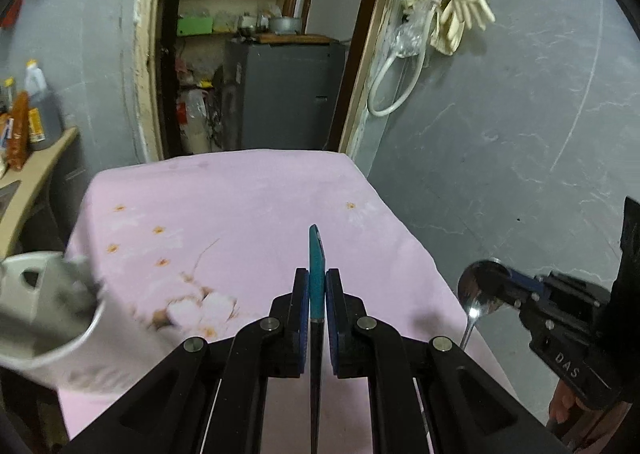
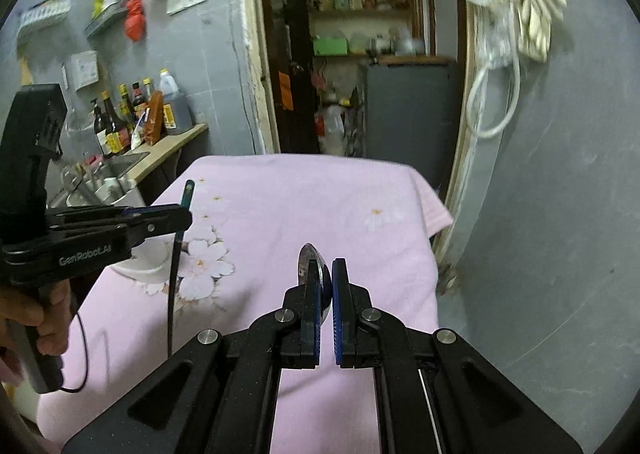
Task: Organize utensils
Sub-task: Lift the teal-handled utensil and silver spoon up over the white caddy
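A: What is the left hand-held gripper [image 1: 317,286] doing?

B: Its jaws are pinching a thin utensil with a teal handle [image 1: 317,266]. The teal end sticks out beyond the pads, and a dark shaft runs back between the arms. In the right wrist view the same utensil [image 2: 176,254] hangs almost upright from that hand-held gripper [image 2: 186,214], teal tip on top, dark part pointing down, above the left side of the pink cloth [image 2: 300,206].

A: And the right one?

B: The right hand-held gripper [image 2: 325,294] is clamped on a metal spoon [image 2: 310,258]; the bowl stands edge-on between the blue pads. From the left wrist view the spoon [image 1: 476,290] is plain: shiny bowl gripped, handle hanging down, held beside the right edge of the worktop.

A: Anything else on the worktop?

B: A grey-white holder with cut-out holes [image 1: 44,306] sits at its left edge, blurred. The cloth has a flower print. A hand [image 2: 40,318] grasps the left tool's grip.
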Motion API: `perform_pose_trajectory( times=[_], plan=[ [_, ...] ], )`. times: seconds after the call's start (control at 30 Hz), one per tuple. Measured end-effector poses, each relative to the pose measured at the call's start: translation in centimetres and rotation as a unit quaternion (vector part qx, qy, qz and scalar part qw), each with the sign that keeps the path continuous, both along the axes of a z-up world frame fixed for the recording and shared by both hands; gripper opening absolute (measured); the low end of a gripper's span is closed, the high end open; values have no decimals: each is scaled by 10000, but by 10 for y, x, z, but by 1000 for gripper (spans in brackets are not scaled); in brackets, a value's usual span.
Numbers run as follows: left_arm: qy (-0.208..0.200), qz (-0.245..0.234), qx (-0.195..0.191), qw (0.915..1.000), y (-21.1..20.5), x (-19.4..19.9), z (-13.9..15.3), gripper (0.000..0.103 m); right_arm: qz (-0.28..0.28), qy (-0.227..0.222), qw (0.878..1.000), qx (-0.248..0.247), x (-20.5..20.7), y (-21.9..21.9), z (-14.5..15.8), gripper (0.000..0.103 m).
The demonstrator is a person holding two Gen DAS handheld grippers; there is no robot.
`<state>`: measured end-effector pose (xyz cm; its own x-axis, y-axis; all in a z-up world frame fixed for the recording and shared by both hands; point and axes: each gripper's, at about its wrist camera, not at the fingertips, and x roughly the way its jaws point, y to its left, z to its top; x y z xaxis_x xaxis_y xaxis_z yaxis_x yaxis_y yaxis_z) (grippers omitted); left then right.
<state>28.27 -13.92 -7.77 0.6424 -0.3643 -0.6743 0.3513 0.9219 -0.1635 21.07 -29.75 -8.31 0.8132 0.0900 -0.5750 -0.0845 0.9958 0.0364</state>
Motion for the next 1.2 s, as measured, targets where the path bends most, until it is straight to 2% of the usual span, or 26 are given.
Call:
perform_pose_trajectory(
  times=[0.1, 0.3, 0.43, 0.53, 0.7, 0.87, 1.03, 1.2],
  plan=[
    [-141, 17, 94, 9999, 13, -21, 10, 8, 55, -78, 9999, -140, -16, 12, 13, 4],
    [-321, 199, -64, 9993, 40, -61, 27, 8, 159, -287, 9992, -239, -32, 36, 38, 5],
    [-539, 571, -298, 9965, 72, -79, 46, 8, 311, -528, 9980, -170, -32, 53, 57, 5],
    [-746, 907, -429, 9922, 98, -85, 59, 8, 450, -882, 9951, -51, -26, 69, 79, 5],
    [-1010, 1387, -673, 9829, 147, -80, 86, 8, 655, -1539, 9858, 142, -14, 94, 123, 5],
    [-1373, 1707, -862, 9719, 198, -66, 115, 8, 751, -2001, 9766, 240, 3, 130, 155, 5],
    [-1734, 1911, -930, 9617, 229, -44, 128, 8, 755, -2420, 9672, -183, 26, 174, 172, 5],
    [-2035, 1958, -845, 9556, 245, -17, 131, 8, 791, -2514, 9619, -731, 45, 208, 171, 5]
  ],
)
